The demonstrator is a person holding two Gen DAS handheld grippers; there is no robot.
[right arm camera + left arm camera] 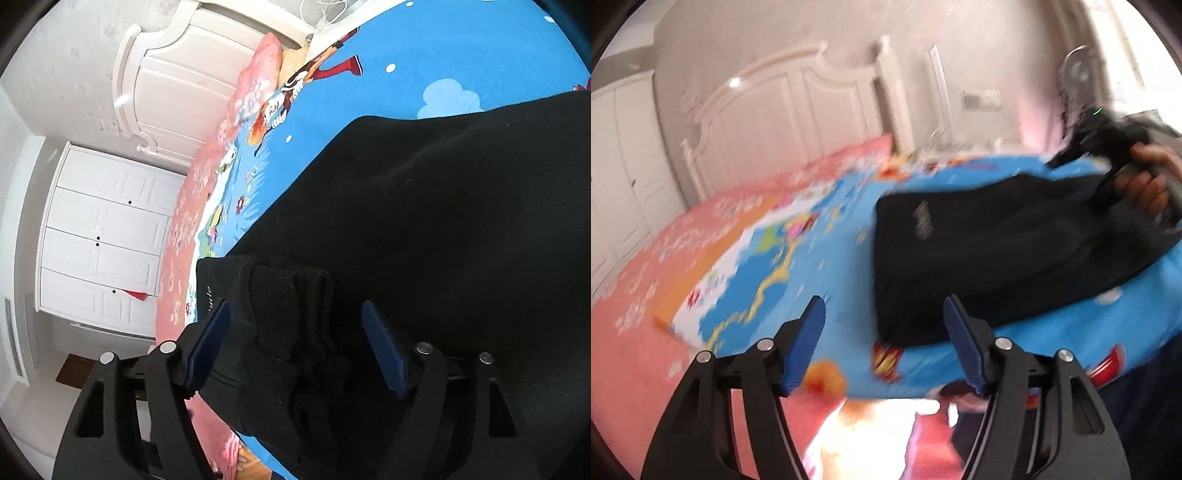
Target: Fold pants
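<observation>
Black knit pants (990,251) are lying folded on a blue cartoon-print bedsheet (827,266), both the left gripper (884,314) and right gripper (295,314) hovering wide and empty.

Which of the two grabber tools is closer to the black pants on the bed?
Right. The right gripper hangs directly over the black pants, with bunched fabric between its open jaws. The left gripper sits back over the blue blanket, beside the pants' near corner.
</observation>
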